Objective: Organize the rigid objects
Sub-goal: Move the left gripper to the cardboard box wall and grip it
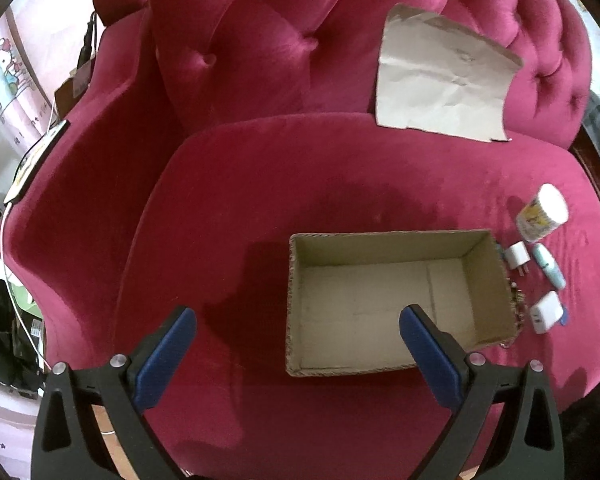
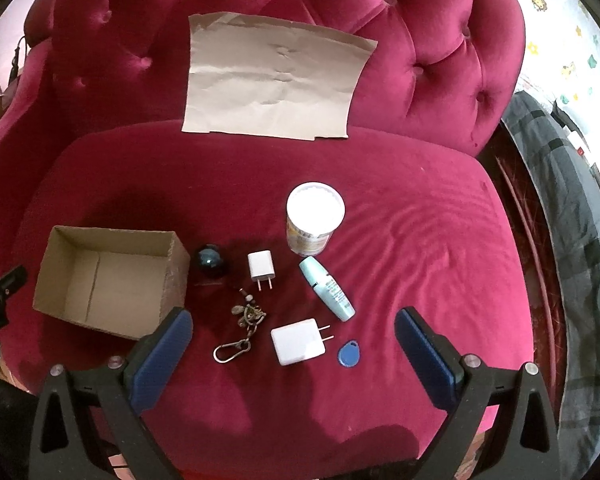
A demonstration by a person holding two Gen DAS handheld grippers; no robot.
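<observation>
An empty cardboard box [image 1: 384,300] [image 2: 100,280] sits on the red sofa seat [image 2: 420,240]. To its right lie a dark ball [image 2: 209,261], a small white charger [image 2: 261,269] [image 1: 515,258], a keychain [image 2: 244,328], a large white charger [image 2: 300,341] [image 1: 545,313], a blue key fob [image 2: 349,353], a pale blue tube [image 2: 327,289] [image 1: 548,266] and a white-lidded jar [image 2: 315,216] [image 1: 542,212]. My left gripper [image 1: 298,320] is open above the box's near left side. My right gripper [image 2: 294,326] is open above the objects.
A sheet of brown paper [image 2: 272,80] [image 1: 440,76] leans on the tufted sofa back. A phone [image 1: 36,160] lies on the left armrest. A grey plaid blanket [image 2: 580,280] lies to the sofa's right.
</observation>
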